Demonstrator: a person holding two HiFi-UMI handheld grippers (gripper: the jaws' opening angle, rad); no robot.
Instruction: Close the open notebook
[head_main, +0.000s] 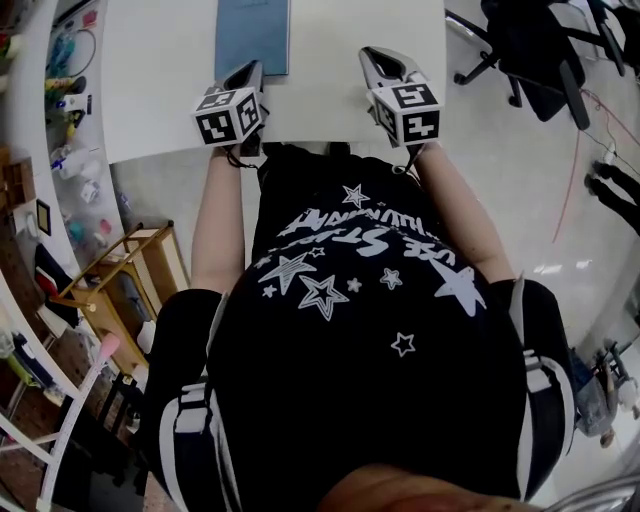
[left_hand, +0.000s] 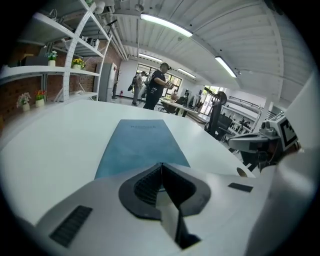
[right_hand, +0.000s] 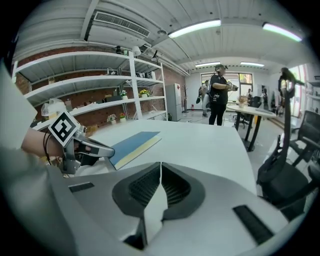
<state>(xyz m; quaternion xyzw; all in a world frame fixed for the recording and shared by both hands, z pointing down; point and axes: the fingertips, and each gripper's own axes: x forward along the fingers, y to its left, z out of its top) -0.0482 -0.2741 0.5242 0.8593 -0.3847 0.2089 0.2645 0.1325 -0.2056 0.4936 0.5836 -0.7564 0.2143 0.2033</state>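
Note:
A blue notebook (head_main: 252, 35) lies shut and flat on the white table (head_main: 160, 80), its cover up; it also shows in the left gripper view (left_hand: 137, 142) and in the right gripper view (right_hand: 131, 142). My left gripper (head_main: 251, 68) hovers at the notebook's near edge, jaws closed with nothing between them (left_hand: 160, 165). My right gripper (head_main: 370, 55) is to the right of the notebook, over bare table, its jaws shut and empty (right_hand: 161, 165). Each gripper sees the other: the right one (left_hand: 260, 142), the left one (right_hand: 85, 147).
Shelving with small items (head_main: 60, 110) stands left of the table. Black office chairs (head_main: 530, 50) are to the right. A wooden rack (head_main: 130, 280) is on the floor at the left. People stand far back in the room (left_hand: 157, 85).

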